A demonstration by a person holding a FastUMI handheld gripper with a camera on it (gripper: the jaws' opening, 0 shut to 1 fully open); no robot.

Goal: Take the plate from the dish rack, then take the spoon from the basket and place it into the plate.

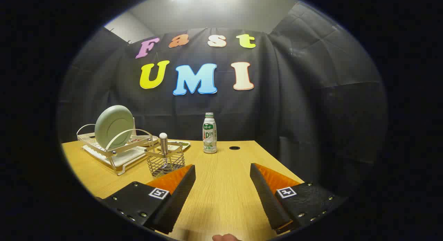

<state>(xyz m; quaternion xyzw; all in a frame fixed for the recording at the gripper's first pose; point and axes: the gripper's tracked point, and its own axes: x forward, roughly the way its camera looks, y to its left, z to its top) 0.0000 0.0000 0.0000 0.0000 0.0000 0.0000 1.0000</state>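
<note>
A pale green plate [114, 126] stands on edge in the white wire dish rack [114, 151] at the far left of the wooden table. Right of the rack, a small wire basket [165, 161] holds a spoon [163, 144] standing upright, handle up. My gripper [223, 172] is open above the table's near part, with nothing between its fingers. The basket lies just ahead of the left finger [180, 189]; the rack and plate are farther off to the left.
A white bottle with a green cap [209, 133] stands near the table's far edge, ahead of the fingers. A small dark hole [234, 148] sits in the tabletop right of it. A flat tray [180, 144] lies behind the basket. A fingertip [225, 237] shows low between the fingers.
</note>
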